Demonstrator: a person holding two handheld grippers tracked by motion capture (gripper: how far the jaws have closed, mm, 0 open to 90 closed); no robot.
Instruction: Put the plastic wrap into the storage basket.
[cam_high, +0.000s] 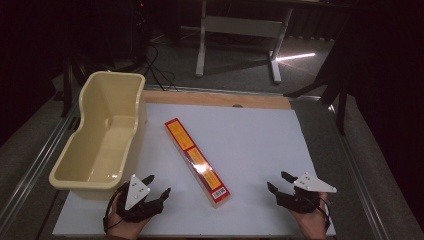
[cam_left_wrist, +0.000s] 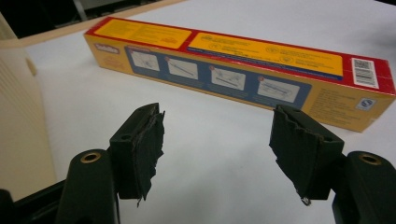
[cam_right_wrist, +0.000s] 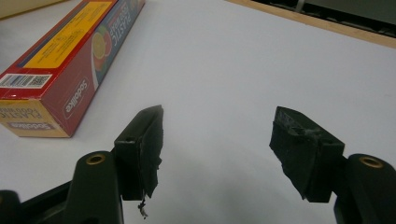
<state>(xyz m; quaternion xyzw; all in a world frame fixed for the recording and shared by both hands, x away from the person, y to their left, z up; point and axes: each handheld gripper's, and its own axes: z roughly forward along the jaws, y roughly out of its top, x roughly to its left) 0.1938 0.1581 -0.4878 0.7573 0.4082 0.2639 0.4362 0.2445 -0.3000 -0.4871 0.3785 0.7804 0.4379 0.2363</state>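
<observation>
A long red and yellow box (cam_high: 197, 161) lies flat on the white table top, slanting from the middle toward the front. My left gripper (cam_high: 157, 185) rests near the front edge, left of the box, open with nothing between its jaws. From the left gripper view the box (cam_left_wrist: 243, 70) lies just beyond the gripper (cam_left_wrist: 217, 140), its long side facing me. My right gripper (cam_high: 280, 182) stands open at the front right, apart from the box. In the right gripper view the box's barcode end (cam_right_wrist: 51, 88) lies to the left of the gripper (cam_right_wrist: 217, 140), whose jaws are empty.
A cream plastic tub (cam_high: 102, 131) stands at the table's left edge, close to my left gripper, and its wall (cam_left_wrist: 18, 121) shows beside the left jaw. A wooden strip (cam_high: 215, 99) runs along the table's far edge. A white desk frame (cam_high: 240, 30) stands on the floor beyond.
</observation>
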